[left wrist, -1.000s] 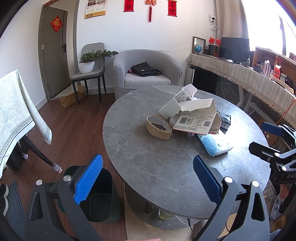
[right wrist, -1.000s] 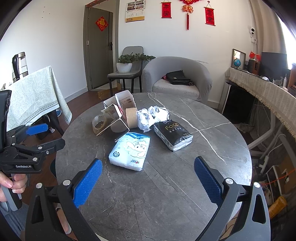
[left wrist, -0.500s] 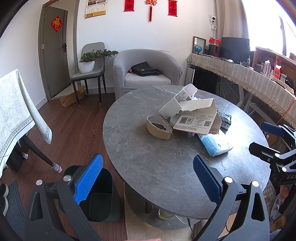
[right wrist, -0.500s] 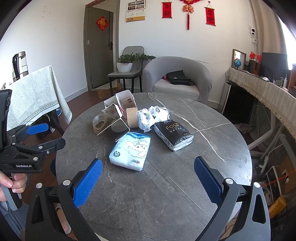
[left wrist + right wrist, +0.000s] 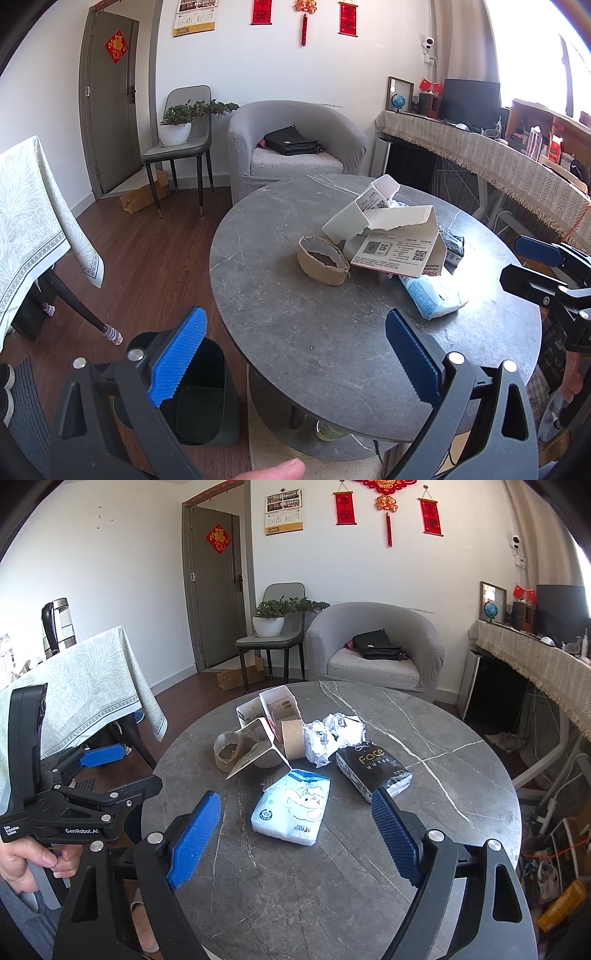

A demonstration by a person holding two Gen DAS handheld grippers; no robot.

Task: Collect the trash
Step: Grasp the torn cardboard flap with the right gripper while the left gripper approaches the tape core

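Note:
Trash lies in a pile on the round grey stone table: a torn white carton, a squashed cardboard roll, a tape roll, crumpled paper, a black "Face" packet and a blue-white tissue pack. A dark green bin stands on the floor at the table's left edge. My left gripper is open and empty over the table's near edge, beside the bin. My right gripper is open and empty, just short of the tissue pack.
A grey armchair with a black bag stands behind the table, a chair with a potted plant beside it. A cloth-covered table stands left. A long draped counter runs along the right.
My right gripper has moved forward and a little down toward the tissue pack. My left gripper has barely moved.

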